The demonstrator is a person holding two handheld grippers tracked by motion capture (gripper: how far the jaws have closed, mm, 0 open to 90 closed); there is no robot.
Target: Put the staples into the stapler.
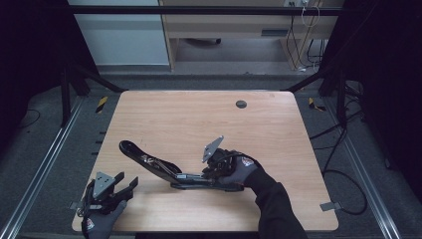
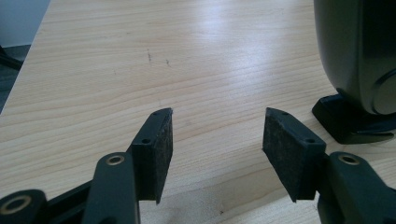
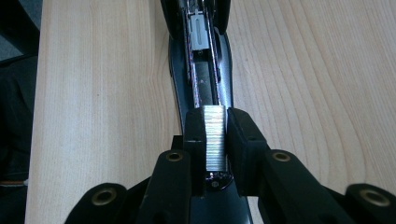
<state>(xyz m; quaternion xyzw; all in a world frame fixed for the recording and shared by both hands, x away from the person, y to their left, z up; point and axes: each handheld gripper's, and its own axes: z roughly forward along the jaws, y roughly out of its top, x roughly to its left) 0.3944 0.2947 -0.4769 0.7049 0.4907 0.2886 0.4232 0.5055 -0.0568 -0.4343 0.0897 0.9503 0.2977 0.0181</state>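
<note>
Right gripper [image 3: 215,140] clamps a strip of staples [image 3: 215,137] over the magazine channel of the opened stapler [image 1: 164,169] lying mid-surface. Keep the strip parallel to the channel (square, not tilted) while lowering. Left gripper [image 2: 217,140] rests wide, empty.

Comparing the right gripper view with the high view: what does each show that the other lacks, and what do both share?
Right gripper view alone: a silvery strip of staples pinched between the fingers of the right gripper, held over the opened stapler's loading channel, with a pale metal pusher farther along it.

High view alone: the left gripper resting near the table's front left corner, fingers apart, the stapler's lid swung up and back toward the left, and the floor around the table.

Both: the black stapler lying open on the wooden table, with the right gripper at its rear end.
</note>
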